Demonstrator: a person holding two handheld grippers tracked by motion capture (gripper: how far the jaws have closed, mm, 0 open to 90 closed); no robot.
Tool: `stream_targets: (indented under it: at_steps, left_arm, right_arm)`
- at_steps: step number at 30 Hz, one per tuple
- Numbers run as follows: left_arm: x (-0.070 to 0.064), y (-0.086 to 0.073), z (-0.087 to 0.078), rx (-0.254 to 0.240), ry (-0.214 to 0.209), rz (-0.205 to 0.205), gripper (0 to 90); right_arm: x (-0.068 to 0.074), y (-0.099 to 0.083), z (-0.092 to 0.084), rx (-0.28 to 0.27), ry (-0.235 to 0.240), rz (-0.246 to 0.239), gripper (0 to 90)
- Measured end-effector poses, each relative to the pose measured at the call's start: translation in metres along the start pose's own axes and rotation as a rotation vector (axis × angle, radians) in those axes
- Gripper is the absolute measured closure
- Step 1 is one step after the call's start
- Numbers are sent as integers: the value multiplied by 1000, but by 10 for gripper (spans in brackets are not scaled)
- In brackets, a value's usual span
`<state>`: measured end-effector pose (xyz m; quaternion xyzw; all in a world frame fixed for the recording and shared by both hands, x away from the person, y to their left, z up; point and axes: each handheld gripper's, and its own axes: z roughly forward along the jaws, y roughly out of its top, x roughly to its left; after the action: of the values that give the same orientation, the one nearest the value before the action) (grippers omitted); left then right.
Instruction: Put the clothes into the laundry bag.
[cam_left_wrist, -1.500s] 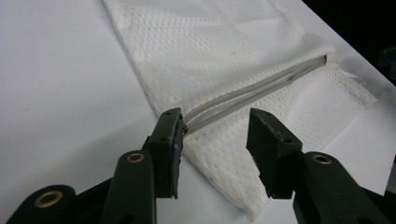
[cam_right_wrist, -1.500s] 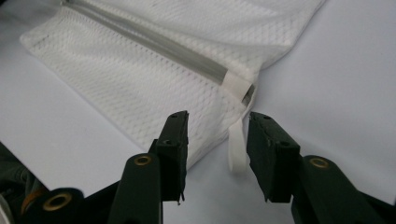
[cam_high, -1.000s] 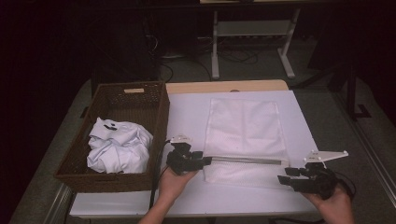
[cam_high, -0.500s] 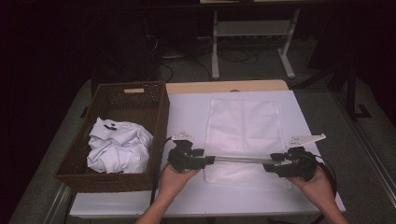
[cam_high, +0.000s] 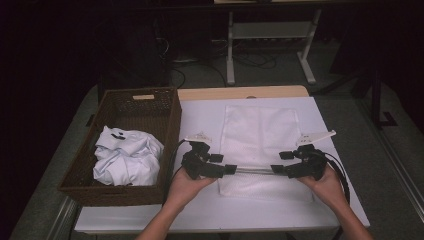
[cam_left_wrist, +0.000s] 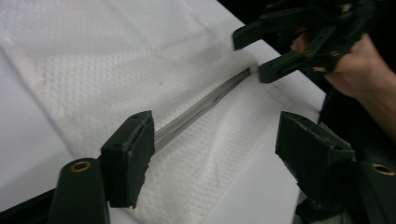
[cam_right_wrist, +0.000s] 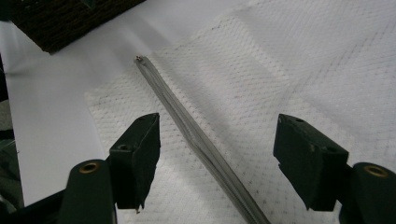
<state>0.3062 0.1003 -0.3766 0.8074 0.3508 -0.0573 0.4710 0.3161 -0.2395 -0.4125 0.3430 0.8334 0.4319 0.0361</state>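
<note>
A white mesh bag (cam_high: 256, 131) lies flat on the white table (cam_high: 200, 117). A grey zip strip (cam_high: 252, 170) crosses its near part. My left gripper (cam_high: 231, 169) is at the strip's left end and my right gripper (cam_high: 275, 169) at its right end, tips facing each other. In the left gripper view the strip (cam_left_wrist: 201, 109) runs past the left pad of my open left gripper (cam_left_wrist: 219, 149) toward the right gripper (cam_left_wrist: 261, 56). In the right gripper view the strip (cam_right_wrist: 177, 107) passes untouched between the jaws of my right gripper (cam_right_wrist: 217, 154). Both pairs of jaws have just been opening.
A brown wicker basket (cam_high: 172, 125) stands at the table's left with crumpled white cloth (cam_high: 127, 156) inside; its corner (cam_right_wrist: 60, 18) appears in the right gripper view. Beyond the table's far edge is a white stand (cam_high: 270, 35) on a dark floor.
My right gripper has moved left from the table's right edge to the strip's right end. Both grippers' jaws stand wider than before. The left gripper has risen slightly.
</note>
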Motion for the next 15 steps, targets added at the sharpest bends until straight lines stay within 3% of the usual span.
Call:
stream_targets:
  at_steps: [3, 7, 10, 15]
  left_arm:
    - [-3, 8, -7, 1, -19, 18, 247]
    - [-3, 18, -22, 18, -86, 34, 212]
    - [-2, 22, -29, 30, -88, 45, 204]
    - [13, 31, -62, 20, -120, 41, 196]
  right_arm:
    - [-1, 2, 4, 13, 6, -5, 299]
    - [0, 5, 9, 12, 7, -25, 306]
    - [0, 7, 10, -5, 14, -24, 308]
    - [2, 8, 14, -19, 25, -34, 295]
